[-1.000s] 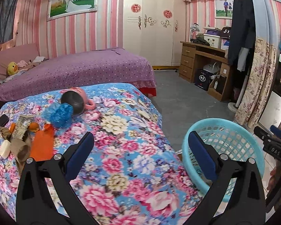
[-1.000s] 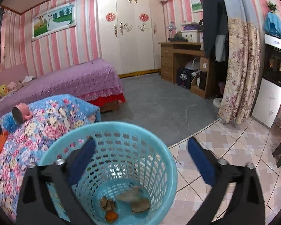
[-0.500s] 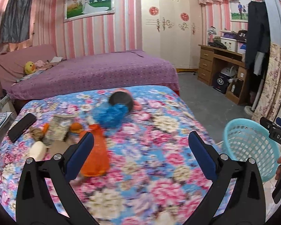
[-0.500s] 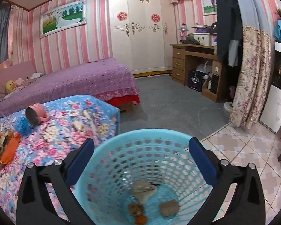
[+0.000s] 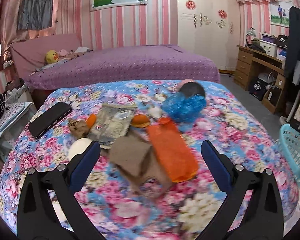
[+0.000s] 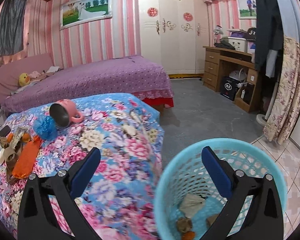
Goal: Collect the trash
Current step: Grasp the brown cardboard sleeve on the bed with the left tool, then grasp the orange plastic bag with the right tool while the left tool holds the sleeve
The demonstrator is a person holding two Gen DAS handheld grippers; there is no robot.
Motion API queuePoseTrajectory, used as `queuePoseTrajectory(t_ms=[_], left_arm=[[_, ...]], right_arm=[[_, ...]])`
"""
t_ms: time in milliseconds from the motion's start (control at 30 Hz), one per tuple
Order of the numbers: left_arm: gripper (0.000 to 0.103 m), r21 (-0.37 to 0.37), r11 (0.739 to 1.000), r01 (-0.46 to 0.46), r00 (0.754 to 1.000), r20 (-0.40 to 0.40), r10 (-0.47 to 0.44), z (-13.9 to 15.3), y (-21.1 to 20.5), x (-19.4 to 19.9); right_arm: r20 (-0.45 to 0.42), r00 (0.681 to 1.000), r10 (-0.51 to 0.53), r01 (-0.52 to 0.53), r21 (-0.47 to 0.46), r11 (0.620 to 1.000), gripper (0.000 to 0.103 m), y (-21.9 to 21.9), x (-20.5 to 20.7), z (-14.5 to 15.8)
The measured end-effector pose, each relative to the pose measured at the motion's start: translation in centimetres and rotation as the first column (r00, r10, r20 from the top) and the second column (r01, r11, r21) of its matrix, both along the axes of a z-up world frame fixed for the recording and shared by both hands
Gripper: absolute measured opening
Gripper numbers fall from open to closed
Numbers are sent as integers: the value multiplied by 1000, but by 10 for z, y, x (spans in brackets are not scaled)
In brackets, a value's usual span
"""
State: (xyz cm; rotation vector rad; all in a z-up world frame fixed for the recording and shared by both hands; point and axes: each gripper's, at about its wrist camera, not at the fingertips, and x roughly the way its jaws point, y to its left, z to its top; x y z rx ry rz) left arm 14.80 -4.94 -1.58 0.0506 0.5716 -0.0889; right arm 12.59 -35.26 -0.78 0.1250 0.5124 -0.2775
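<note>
Floral bedspread bearing the trash pile. I hold the left gripper, spread and empty, over the brown paper; best to straddle one piece squarely. Only the right view shows my right gripper, likewise released, above scraps in the blue basket.

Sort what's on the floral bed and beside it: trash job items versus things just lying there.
Job: orange wrapper, brown paper scraps, crumpled foil packet, orange peel, blue plastic bag, turquoise basket.

Lying about: black phone, pink mug.
</note>
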Motion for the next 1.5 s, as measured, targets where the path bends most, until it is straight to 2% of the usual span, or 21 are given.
queuePoseTrajectory(t_ms=[200, 367, 500, 633, 700, 733, 867, 1133, 1367, 1500], left_arm=[[97, -18, 1000, -10, 997, -71, 9, -19, 25, 14], [97, -13, 1000, 4, 993, -122, -6, -29, 28, 31], [95, -23, 1000, 17, 990, -137, -20, -31, 27, 46], [80, -39, 998, 44, 985, -164, -49, -36, 24, 57], [59, -57, 997, 56, 980, -190, -66, -40, 24, 63], [59, -65, 996, 59, 978, -195, -71, -41, 26, 63], [59, -68, 996, 59, 987, -147, -69, -32, 30, 55], [59, -32, 999, 14, 997, -70, -16, -8, 57, 23], [59, -37, 996, -81, 994, -81, 78, -6, 100, 6], [59, -60, 991, -120, 990, -80, 115, -4, 118, -4]], right_arm=[[-16, 1000, 24, -25, -13, 1000, 99, 19, 15, -6], [-48, 998, 43, -44, -20, 999, 99, 25, 27, -12], [-100, 994, 33, -31, 19, 999, 99, 22, 36, -18], [-117, 992, 53, -47, 51, 998, 99, 25, 41, -20], [-117, 991, 71, -66, 45, 997, 99, 33, 44, -20], [-118, 990, 78, -75, 29, 997, 99, 38, 44, -19], [-115, 987, 114, -116, -12, 993, 99, 60, 45, -16], [-112, 967, 229, -231, -7, 973, 99, 117, 48, -13], [-128, 915, 382, -384, 11, 923, 99, 188, 52, -20], [-176, 882, 438, -446, -7, 895, 99, 223, 57, -31]])
